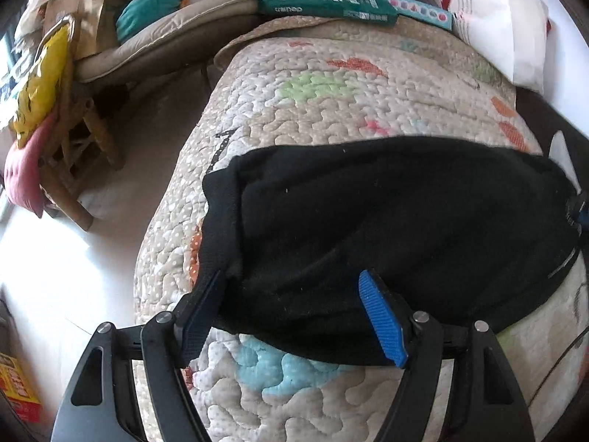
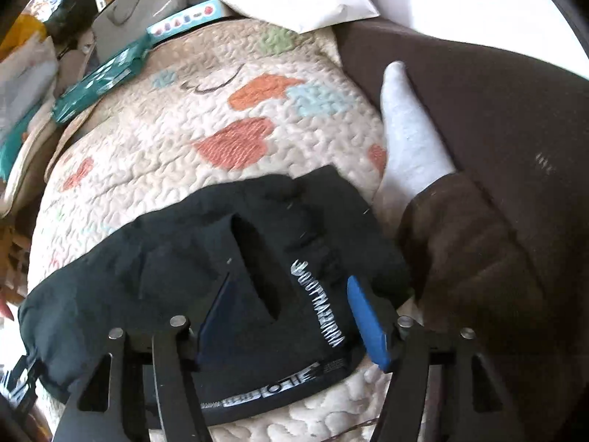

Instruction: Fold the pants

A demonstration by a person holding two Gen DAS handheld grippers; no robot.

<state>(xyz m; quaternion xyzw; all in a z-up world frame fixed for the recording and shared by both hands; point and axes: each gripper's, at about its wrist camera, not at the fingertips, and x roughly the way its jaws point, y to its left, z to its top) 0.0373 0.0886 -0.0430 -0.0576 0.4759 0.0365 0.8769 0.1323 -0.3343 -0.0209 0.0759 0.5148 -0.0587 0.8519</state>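
Black pants (image 1: 386, 213) lie folded in a wide band across a quilted bedspread (image 1: 331, 110) with coloured heart patches. My left gripper (image 1: 291, 276) is open over the pants' near left end, its blue pads wide apart with black cloth between them, unpressed. In the right wrist view the pants (image 2: 165, 258) show a pocket slit and white lettering (image 2: 320, 305) near the waistband. My right gripper (image 2: 290, 280) hangs open over that end, its fingers either side of the lettering and pocket without pinching the cloth.
A person's leg in brown trousers (image 2: 497, 184) with a white sock (image 2: 412, 129) rests on the bedspread (image 2: 184, 118) right of the pants. A green pack (image 1: 327, 3) and a white pillow (image 1: 489, 22) lie at the far edge. A cluttered chair (image 1: 165, 37) stands left, over pale floor (image 1: 55, 258).
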